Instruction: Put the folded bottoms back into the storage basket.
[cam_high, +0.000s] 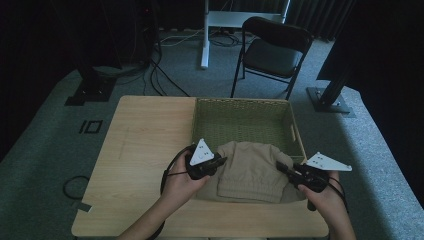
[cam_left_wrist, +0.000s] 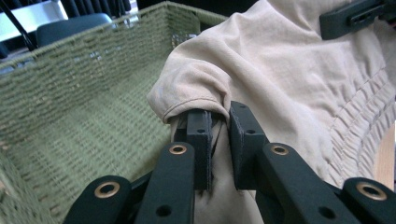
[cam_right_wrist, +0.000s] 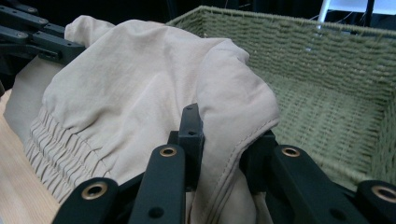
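Here, a beige garment (cam_high: 250, 170) of soft, matte cloth hangs between the two grippers at the near right of the table (cam_high: 145, 150), its far part draped over the near rim of the basket (cam_high: 245, 107). The cloth is smooth across most of its surface, with a gathered, ribbed elastic band along its near edge and stitched hems at the folds where it is pinched. The basket is rectangular, woven of coarse green cord, with a slot handle in its right wall; it stands at the table's far right corner. The table is pale wood-grain board with rounded corners.

The left gripper (cam_left_wrist: 219, 140), black and angular with brass rivets on its linkage, has its jaws drawn nearly together on a hemmed fold at the garment's left side; cloth fills the narrow gap between the pads. The right gripper (cam_right_wrist: 219, 149) is likewise closed on a hemmed fold at the garment's right side, the cloth wrapping over one jaw. In the high view each gripper carries a grey three-cornered plate and sits in a hand, the left hand (cam_high: 180, 185) and right hand (cam_high: 322, 200) near the table's near edge.
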